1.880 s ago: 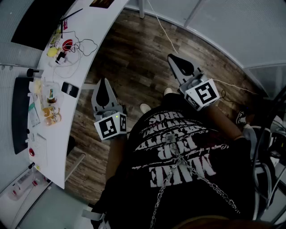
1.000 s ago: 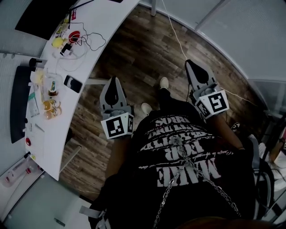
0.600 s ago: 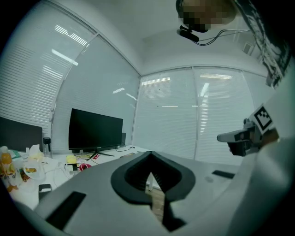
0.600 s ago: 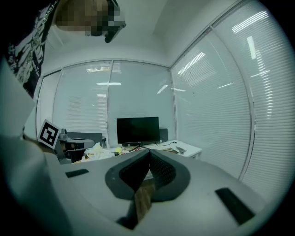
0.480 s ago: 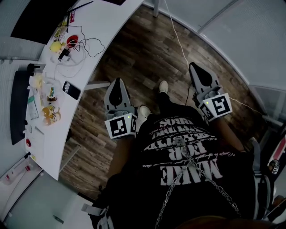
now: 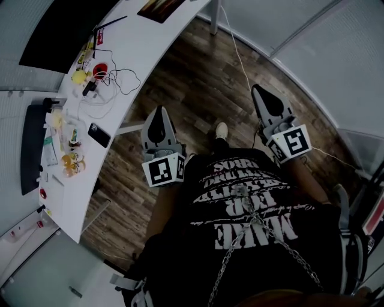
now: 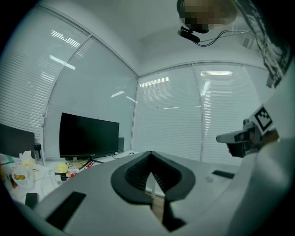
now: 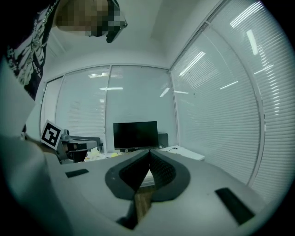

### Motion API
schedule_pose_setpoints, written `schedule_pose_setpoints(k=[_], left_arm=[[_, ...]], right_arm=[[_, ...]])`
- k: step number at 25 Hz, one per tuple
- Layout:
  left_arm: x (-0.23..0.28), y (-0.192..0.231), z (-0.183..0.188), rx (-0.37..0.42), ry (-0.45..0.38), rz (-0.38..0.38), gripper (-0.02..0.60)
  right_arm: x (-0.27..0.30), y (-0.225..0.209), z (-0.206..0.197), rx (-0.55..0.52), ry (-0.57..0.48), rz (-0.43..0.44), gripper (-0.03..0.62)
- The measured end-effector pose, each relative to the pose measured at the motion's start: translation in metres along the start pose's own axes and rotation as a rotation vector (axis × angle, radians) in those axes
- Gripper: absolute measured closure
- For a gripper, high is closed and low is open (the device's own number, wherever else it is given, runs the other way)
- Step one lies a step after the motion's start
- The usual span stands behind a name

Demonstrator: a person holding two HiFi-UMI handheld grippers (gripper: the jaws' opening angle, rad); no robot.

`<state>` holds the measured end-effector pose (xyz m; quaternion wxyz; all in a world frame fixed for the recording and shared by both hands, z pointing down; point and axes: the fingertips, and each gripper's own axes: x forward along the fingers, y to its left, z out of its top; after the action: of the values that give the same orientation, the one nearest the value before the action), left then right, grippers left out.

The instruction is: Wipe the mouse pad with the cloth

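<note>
I held both grippers level above the brown wooden plank floor (image 6: 198,72), beside the curved white desk (image 6: 141,45). The left gripper (image 6: 158,115) had its jaws pressed together on nothing, and the right gripper (image 6: 263,96) was likewise closed and empty. The dark printed rectangular pad (image 6: 159,7), probably the mouse pad, lay at the desk's far end, well apart from both. I couldn't pick out the cloth.
</note>
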<state>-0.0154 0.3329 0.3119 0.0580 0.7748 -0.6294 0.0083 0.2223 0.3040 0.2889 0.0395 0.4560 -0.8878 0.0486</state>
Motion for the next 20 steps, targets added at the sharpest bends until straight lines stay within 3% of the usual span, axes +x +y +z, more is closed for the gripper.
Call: schedule_pose_setpoints(k=[3, 12, 20], left_arm=[[0.012, -0.003, 0.005, -0.023, -0.009, 0.029, 0.577], [0.029, -0.004, 0.015, 0.048, -0.005, 0.069, 0.577], [0.059, 0.021, -0.005, 0.009, 0.051, 0.074, 0.577]], right_arm=[[0.008, -0.015, 0.004, 0.007, -0.013, 0.035, 0.594], [0.035, -0.033, -0.001, 0.039, -0.019, 0.082, 0.593], [0.077, -0.037, -0.013, 0.04, 0.049, 0.09, 0.593]])
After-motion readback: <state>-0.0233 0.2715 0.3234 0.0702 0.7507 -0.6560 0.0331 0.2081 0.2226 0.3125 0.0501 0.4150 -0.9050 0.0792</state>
